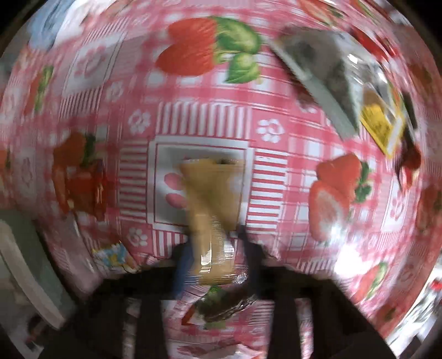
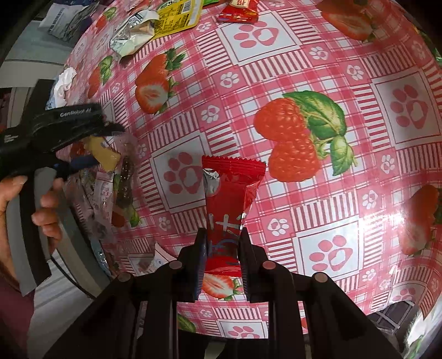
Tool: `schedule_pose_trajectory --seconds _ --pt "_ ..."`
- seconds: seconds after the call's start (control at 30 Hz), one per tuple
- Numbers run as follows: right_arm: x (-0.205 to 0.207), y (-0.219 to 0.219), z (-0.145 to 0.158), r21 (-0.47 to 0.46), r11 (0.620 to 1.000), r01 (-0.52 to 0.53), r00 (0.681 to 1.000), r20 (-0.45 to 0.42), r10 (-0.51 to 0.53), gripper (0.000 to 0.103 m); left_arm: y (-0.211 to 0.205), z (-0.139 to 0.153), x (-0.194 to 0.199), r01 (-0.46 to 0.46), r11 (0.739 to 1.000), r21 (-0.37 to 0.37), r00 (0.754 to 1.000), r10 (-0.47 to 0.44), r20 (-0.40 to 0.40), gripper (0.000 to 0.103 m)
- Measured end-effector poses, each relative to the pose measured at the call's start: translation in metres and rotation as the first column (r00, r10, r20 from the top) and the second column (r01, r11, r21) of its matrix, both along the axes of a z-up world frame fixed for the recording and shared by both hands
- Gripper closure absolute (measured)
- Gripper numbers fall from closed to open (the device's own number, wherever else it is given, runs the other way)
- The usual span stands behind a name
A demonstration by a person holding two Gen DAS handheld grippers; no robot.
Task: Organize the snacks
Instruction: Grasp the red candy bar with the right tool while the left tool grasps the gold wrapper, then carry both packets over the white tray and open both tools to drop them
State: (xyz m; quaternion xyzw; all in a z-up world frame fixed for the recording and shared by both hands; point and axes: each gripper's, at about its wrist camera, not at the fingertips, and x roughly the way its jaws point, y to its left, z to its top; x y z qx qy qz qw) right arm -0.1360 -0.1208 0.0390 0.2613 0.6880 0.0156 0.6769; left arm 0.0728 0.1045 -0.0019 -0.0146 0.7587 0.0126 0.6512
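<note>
Right tool (image 2: 222,245): clamped on red snack packet (image 2: 230,198), fingers (image 2: 199,248) pressing both sides of its lower half; crimped top edge sticks out ahead, over a paw-print square of the counter cloth (image 2: 331,154). Packet lifted off the cloth, just left of the big raspberry print.

Left tool (image 1: 215,256): closed on tan snack packet (image 1: 210,198), pinched near its lower end w/ the flared end pointing away, above a white paw-print square. View badly motion-blurred (print on the wrapper unreadable). Seen from the right wrist cam, same tool (image 2: 91,149) sits well left of the red packet, near the counter edge, held by a hand (image 2: 41,204); yellowish wrapper shows betw. its fingers.

Below and beside that left tool, towards the counter edge: a loose cluster of clear and printed wrappers (image 2: 110,198), one w/ a dark strip inside.

Far side of the counter from the red packet: crumpled silver-white wrapper (image 2: 129,36), yellow labelled packet (image 2: 176,16) touching it, another red packet (image 2: 239,11) just beside that at the frame top.

In the left wrist view, up and right of the tan packet: grey pouch (image 1: 317,60) overlapping a clear bag w/ yellow label (image 1: 378,121). Left of the tan packet: blurred red wrapper (image 1: 83,179).
</note>
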Motion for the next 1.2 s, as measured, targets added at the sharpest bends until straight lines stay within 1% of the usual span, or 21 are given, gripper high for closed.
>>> schedule_pose_trajectory --seconds 0.1,0.17,0.2,0.27,0.4,0.43,0.47,0.5,0.53,0.63,0.67,0.7,0.77,0.8,0.97,1.0,1.1,1.2 --pt "0.0 0.004 0.004 -0.008 1.0 0.002 1.0 0.001 -0.002 0.08 0.001 0.005 -0.005 0.019 1.0 -0.011 1.0 -0.019 0.017 0.078" --pt "-0.002 0.007 0.006 -0.012 1.0 0.0 1.0 0.004 0.0 0.08 0.001 0.014 -0.016 0.044 0.999 -0.025 0.998 -0.043 0.035 0.078" --pt "-0.001 0.007 0.011 -0.015 1.0 -0.007 1.0 0.009 0.007 0.08 0.004 0.019 -0.03 0.059 0.998 -0.021 0.997 -0.058 0.049 0.078" --pt "-0.004 0.023 0.013 -0.023 1.0 -0.012 1.0 0.008 0.012 0.08 0.005 0.033 -0.057 0.101 0.995 -0.013 0.991 -0.099 0.085 0.078" --pt "-0.005 0.045 0.025 -0.04 0.998 -0.043 0.999 0.014 0.043 0.08 0.021 0.067 -0.09 0.171 0.985 0.018 0.972 -0.172 0.159 0.078" --pt "-0.008 0.06 0.025 -0.052 0.997 -0.055 0.998 0.012 0.056 0.08 0.024 0.076 -0.1 0.178 0.984 0.023 0.968 -0.179 0.176 0.078" --pt "-0.007 0.065 0.03 -0.058 0.996 -0.071 0.997 0.017 0.072 0.08 0.029 0.087 -0.112 0.177 0.984 0.023 0.966 -0.178 0.186 0.078" --pt "-0.014 0.088 0.024 -0.068 0.995 -0.078 0.997 0.009 0.079 0.08 0.036 0.095 -0.121 0.17 0.985 0.014 0.966 -0.169 0.195 0.078" --pt "-0.012 0.099 0.028 -0.075 0.992 -0.1 0.995 0.016 0.101 0.08 0.045 0.104 -0.132 0.162 0.987 0.008 0.967 -0.16 0.201 0.078" --pt "-0.008 0.12 0.038 -0.094 0.984 -0.149 0.988 0.034 0.153 0.08 0.068 0.128 -0.149 0.133 0.991 -0.004 0.964 -0.128 0.233 0.078" --pt "-0.006 0.13 0.043 -0.101 0.98 -0.173 0.983 0.042 0.177 0.08 0.07 0.132 -0.135 0.127 0.992 -0.005 0.963 -0.123 0.24 0.078" --pt "-0.002 0.142 0.049 -0.11 0.973 -0.201 0.977 0.053 0.208 0.08 0.079 0.139 -0.139 0.118 0.993 -0.002 0.96 -0.114 0.254 0.078" --pt "0.004 0.16 0.057 -0.117 0.963 -0.241 0.966 0.067 0.25 0.08 0.098 0.145 -0.139 0.101 0.995 0.009 0.956 -0.099 0.277 0.078" --pt "0.007 0.168 0.06 -0.119 0.959 -0.257 0.961 0.072 0.267 0.08 0.105 0.143 -0.133 0.093 0.996 0.012 0.955 -0.092 0.283 0.078" --pt "0.026 0.23 0.08 -0.144 0.912 -0.385 0.908 0.115 0.402 0.08 0.157 0.151 -0.143 -0.008 1.0 0.03 0.953 -0.002 0.304 0.078" --pt "0.031 0.247 0.086 -0.15 0.895 -0.42 0.89 0.128 0.439 0.08 0.17 0.153 -0.146 -0.034 0.999 0.033 0.952 0.022 0.306 0.078" --pt "0.04 0.28 0.092 -0.159 0.861 -0.482 0.85 0.154 0.504 0.08 0.205 0.158 -0.158 -0.113 0.993 0.044 0.944 0.094 0.317 0.078" --pt "0.046 0.317 0.096 -0.175 0.815 -0.552 0.798 0.171 0.578 0.08 0.232 0.162 -0.17 -0.17 0.984 0.045 0.934 0.147 0.325 0.078"
